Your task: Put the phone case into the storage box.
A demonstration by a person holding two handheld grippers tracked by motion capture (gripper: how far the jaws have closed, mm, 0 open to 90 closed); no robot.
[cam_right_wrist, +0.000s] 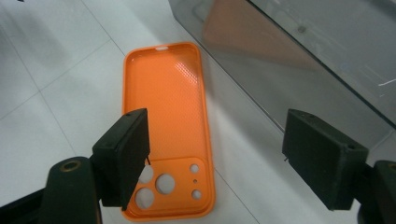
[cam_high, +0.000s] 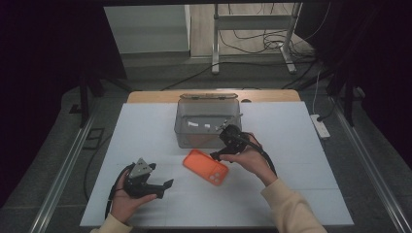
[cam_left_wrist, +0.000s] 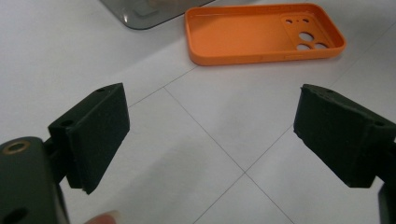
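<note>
Hovering with fingers spread wide and empty, the right gripper point(cam_high: 217, 155) sits above the orange phone case point(cam_high: 205, 167); the left gripper point(cam_high: 164, 188), equally open, rests at its eight o'clock.

on the worktop point(cam_high: 291, 145) a phone case point(cam_high: 205, 166) lies open side up, just in front of the clear box point(cam_high: 207, 121). the right hand-held gripper point(cam_high: 219, 154) hovers at its right edge; the left hand-held gripper point(cam_high: 163, 187) sits well to its left, nearer the person.
</note>
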